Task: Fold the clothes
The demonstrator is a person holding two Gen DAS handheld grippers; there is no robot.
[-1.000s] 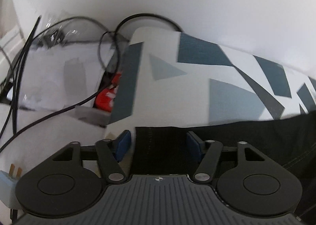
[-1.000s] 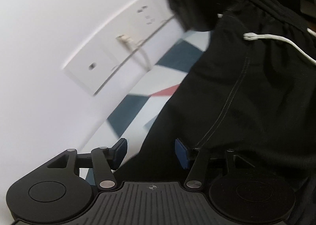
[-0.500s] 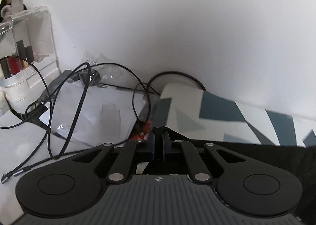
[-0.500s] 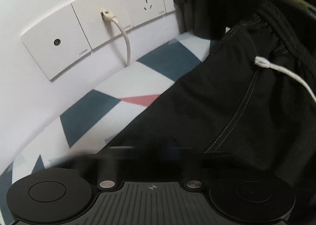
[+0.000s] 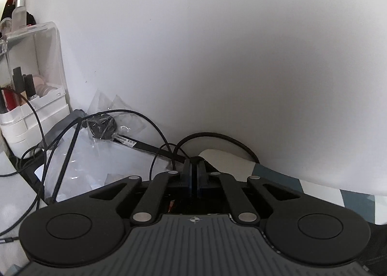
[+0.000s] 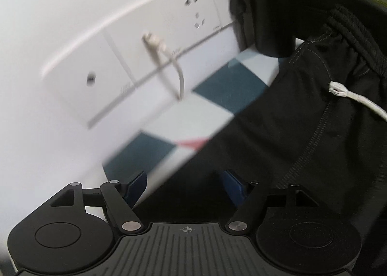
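Observation:
A black garment (image 6: 290,130) with an elastic waistband (image 6: 358,34) and a white drawstring (image 6: 355,99) lies on a white mat with teal and red shapes (image 6: 229,89). My right gripper (image 6: 185,186) is open, low over the garment's near edge, and black cloth lies between its blue pads (image 6: 137,186). The right wrist view is blurred by motion. My left gripper (image 5: 194,176) is shut, its fingers pressed together with dark cloth pinched at their tips. It is raised above the mat's corner (image 5: 314,186) and faces the white wall. More black cloth (image 5: 377,247) shows under it at lower right.
Wall sockets (image 6: 116,77) with a plugged white cable (image 6: 176,68) run along the wall behind the mat. A black post (image 6: 273,10) stands at the garment's far end. Left of the mat are black cables (image 5: 145,116), plastic bags (image 5: 96,152) and a clear organiser (image 5: 31,87).
My left gripper went from open around the garment's edge to shut, then rose and tilted up toward the wall. The right gripper's fingers were blurred half a second ago and now stand open.

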